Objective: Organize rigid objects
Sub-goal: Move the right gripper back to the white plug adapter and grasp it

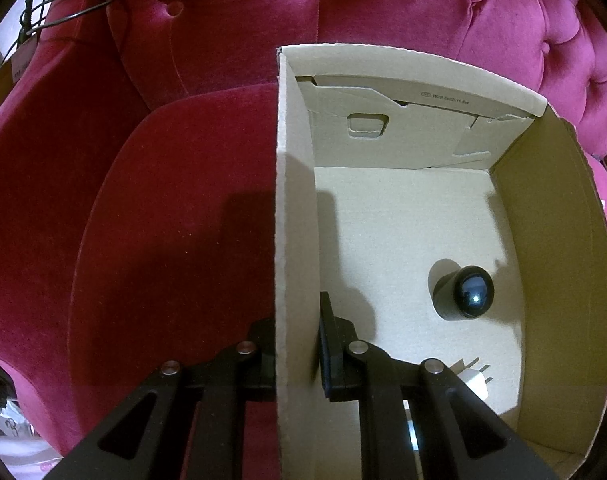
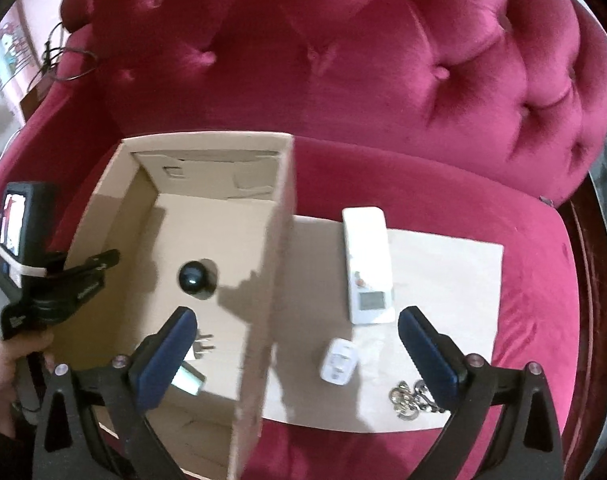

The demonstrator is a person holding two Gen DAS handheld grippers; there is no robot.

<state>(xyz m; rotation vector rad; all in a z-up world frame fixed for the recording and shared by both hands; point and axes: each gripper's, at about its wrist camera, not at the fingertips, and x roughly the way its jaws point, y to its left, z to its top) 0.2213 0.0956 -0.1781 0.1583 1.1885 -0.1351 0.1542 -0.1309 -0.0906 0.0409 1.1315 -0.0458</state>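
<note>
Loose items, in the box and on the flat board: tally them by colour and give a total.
White: 3 – remote, small white device, charger plug
Black: 1 – round black object in the cardboard box
Silver: 1 – metal chain on the flat board
Total: 5

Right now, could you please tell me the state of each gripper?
Left gripper: shut on the cardboard box wall.
Right gripper: open, holding nothing.

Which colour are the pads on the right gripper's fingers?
Dark blue pads, on black fingers; the right wrist view shows them best.
</note>
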